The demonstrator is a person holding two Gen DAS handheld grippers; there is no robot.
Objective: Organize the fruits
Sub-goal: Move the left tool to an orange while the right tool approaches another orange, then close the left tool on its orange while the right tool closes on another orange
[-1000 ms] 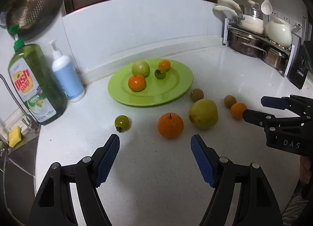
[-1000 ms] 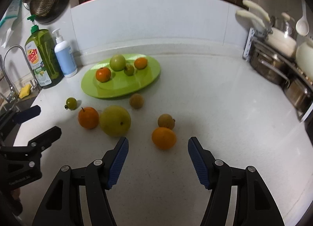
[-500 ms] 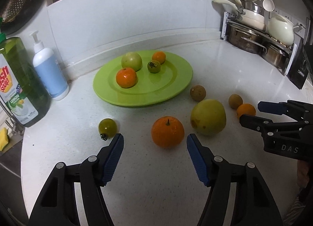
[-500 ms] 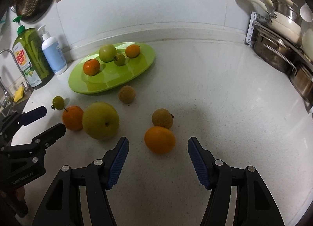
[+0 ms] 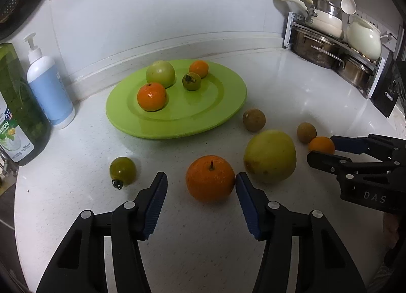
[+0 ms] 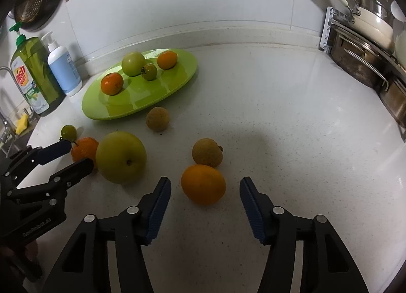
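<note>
A stemmed orange (image 5: 210, 179) lies on the white counter between the blue pads of my left gripper (image 5: 201, 181). Its jaws are closing: the right pad is at the orange's side and the left pad stands clear. A smaller orange (image 6: 203, 184) lies between the closing jaws of my right gripper (image 6: 205, 184), with a gap on both sides. The green plate (image 5: 223, 105) behind holds a green apple, two oranges and a small green fruit. A big yellow-green fruit (image 5: 270, 156), two brown round fruits (image 5: 253, 120) (image 5: 306, 132) and a small green fruit (image 5: 122, 170) lie loose.
A green dish-soap bottle (image 5: 17, 110) and a white pump bottle (image 5: 48, 87) stand at the left by the wall. A rack of pots (image 5: 330, 39) fills the back right corner. The sink edge (image 6: 10, 135) is at the far left.
Both grippers have come forward and down onto their oranges, which now sit between the pads. Both pairs of jaws have narrowed.
</note>
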